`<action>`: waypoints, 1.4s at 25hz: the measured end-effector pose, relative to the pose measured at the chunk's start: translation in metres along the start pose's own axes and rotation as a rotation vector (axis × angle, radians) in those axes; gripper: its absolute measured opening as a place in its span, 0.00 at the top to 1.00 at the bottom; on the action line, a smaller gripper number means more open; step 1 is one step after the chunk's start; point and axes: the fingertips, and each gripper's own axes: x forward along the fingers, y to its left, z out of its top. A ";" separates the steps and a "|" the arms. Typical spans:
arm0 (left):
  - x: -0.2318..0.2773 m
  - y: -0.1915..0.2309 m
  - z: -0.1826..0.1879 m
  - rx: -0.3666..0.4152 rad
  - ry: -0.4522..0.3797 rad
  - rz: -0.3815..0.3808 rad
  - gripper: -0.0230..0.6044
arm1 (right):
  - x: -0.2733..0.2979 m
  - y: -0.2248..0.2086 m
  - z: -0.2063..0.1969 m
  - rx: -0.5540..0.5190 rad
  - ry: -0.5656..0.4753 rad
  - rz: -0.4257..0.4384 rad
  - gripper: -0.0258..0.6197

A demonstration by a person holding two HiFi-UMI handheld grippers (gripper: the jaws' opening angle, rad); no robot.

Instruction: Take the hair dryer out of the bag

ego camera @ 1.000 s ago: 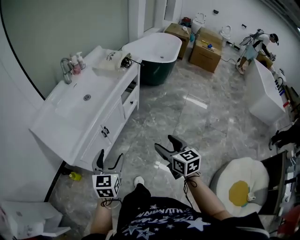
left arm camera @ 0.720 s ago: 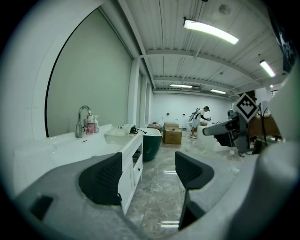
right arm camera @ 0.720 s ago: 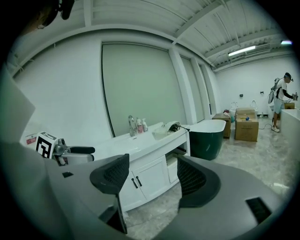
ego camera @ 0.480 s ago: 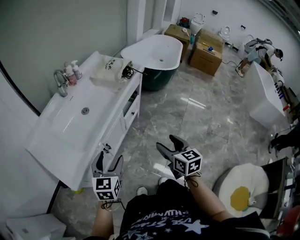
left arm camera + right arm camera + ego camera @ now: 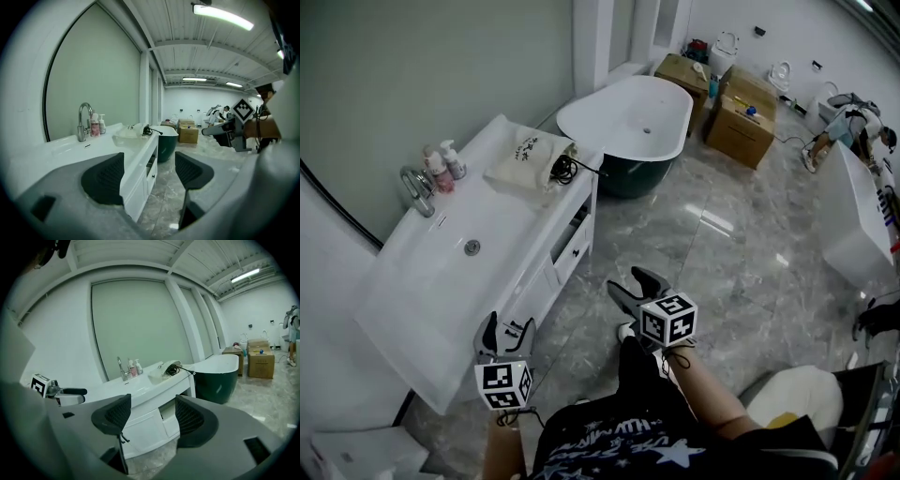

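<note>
The bag [image 5: 528, 157] lies at the far end of the white worktop [image 5: 502, 220], near the bathtub [image 5: 628, 117] and well apart from both tools. A black cord [image 5: 567, 169] spills from its mouth, so I judge the hair dryer sits inside, unseen. The step in hand is the approach. I should come squarely to the bag's open end, pin the fabric with one tool and draw the dryer out by its body, not its cord. The left tool [image 5: 508, 330] is wide and empty. The right tool [image 5: 636, 289] is wide too, its jaws having just closed a little on nothing. Both point forward and slightly downward, held low before me.
</note>
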 end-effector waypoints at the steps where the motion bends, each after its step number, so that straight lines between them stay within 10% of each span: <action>1: 0.012 0.000 0.005 0.000 0.003 0.025 0.40 | 0.014 -0.011 0.007 -0.005 0.006 0.025 0.53; 19: 0.198 -0.028 0.102 0.005 0.043 0.312 0.43 | 0.153 -0.159 0.108 -0.036 0.097 0.323 0.56; 35: 0.364 0.027 0.096 0.080 0.152 0.179 0.46 | 0.248 -0.198 0.158 -0.047 0.136 0.256 0.56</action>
